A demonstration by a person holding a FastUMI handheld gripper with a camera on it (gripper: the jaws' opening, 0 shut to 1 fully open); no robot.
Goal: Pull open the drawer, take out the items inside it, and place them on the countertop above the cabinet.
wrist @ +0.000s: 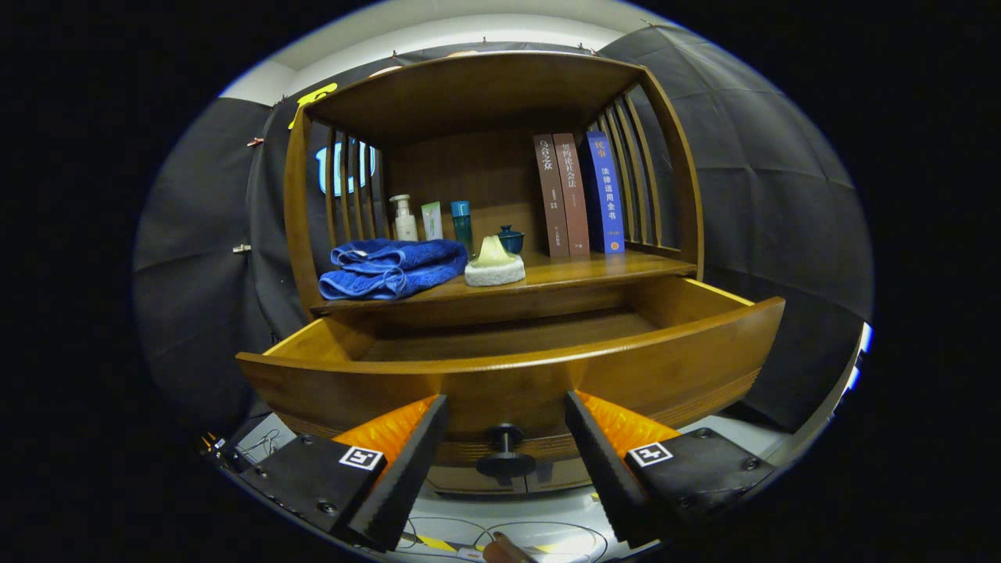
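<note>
A wooden drawer stands pulled out from the cabinet, and the part of its floor that shows is bare wood. Its black knob sits on the front panel, between my two fingers and apart from both. My gripper is open, with its orange-and-black fingers on either side of the knob, holding nothing. On the countertop above the drawer lie a folded blue towel and a pale yellow-green item on a white sponge-like base.
At the back of the shelf stand a white pump bottle, a small tube, a teal bottle and a dark teal lidded cup. Three books stand upright at the right. Slatted wooden sides and a top board enclose the shelf.
</note>
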